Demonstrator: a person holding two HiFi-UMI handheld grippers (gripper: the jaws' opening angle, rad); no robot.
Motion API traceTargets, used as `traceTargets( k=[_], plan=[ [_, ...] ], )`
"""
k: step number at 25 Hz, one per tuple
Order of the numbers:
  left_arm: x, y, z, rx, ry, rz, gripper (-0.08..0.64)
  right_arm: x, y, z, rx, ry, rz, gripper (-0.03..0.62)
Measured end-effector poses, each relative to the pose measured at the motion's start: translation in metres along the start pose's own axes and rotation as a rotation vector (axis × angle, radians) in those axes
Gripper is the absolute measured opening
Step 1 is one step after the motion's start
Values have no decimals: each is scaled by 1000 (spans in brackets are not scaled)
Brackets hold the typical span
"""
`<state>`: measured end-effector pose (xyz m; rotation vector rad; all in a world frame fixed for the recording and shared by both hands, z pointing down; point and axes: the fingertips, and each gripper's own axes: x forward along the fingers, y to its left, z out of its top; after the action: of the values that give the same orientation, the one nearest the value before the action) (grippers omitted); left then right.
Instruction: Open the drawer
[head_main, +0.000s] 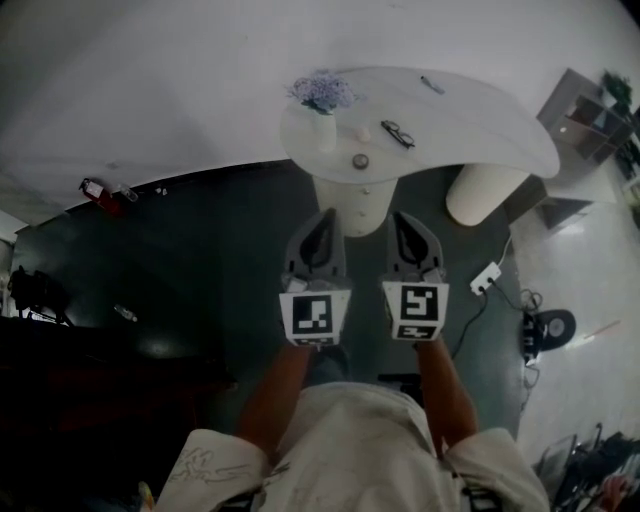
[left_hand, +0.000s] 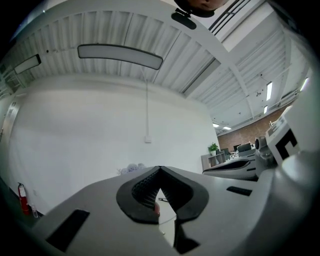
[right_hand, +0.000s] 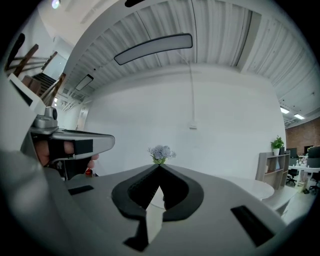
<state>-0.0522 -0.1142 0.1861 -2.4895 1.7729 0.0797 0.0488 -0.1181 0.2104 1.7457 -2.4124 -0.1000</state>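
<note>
**Both grippers closed and empty, facing the table's pedestal**

The left gripper (head_main: 320, 226) and the right gripper (head_main: 405, 224) are held level, side by side. Each has its jaws pressed together, with nothing between them. They point at the rounded white pedestal (head_main: 352, 205) under the near left edge of the table (head_main: 490, 135), near it but apart. The drawer itself cannot be made out; only small knobs (head_main: 366, 190) show on the pedestal's front. A vase of flowers (head_main: 322, 105) and glasses (head_main: 397, 133) sit on the table's left end.

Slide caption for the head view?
Left gripper and right gripper, both shut, point at a white table bearing flower vase and eyeglasses.
</note>
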Motion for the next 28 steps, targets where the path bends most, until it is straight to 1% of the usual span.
traceTargets(
  k=[6, 11, 14, 17, 21, 23, 26, 28],
  plan=[
    [44, 35, -8, -19, -1, -22, 2, 53, -1, 2, 6, 9, -37, 5],
    [74, 53, -13, -30, -6, -52, 2, 85, -2, 2, 8, 19, -64, 5],
    [87, 61, -19, -43, 2, -53, 2, 98, -4, 1, 5, 24, -71, 5],
    [97, 65, -24, -47, 0, -44, 2, 108, -9, -3, 9, 22, -67, 5],
    [112, 61, -31, -50, -9, -53, 2, 123, -20, -10, 40, -4, -54, 5],
    [121, 59, -37, -51, -1, -39, 2, 131, -25, -16, 45, -10, -41, 5],
    [133, 59, -52, -42, 17, -17, 2, 141, -33, -32, 55, -7, -23, 5],
    [137, 57, -64, -39, 31, -3, 2, 145, -38, -48, 60, 9, -25, 5]
  ],
)
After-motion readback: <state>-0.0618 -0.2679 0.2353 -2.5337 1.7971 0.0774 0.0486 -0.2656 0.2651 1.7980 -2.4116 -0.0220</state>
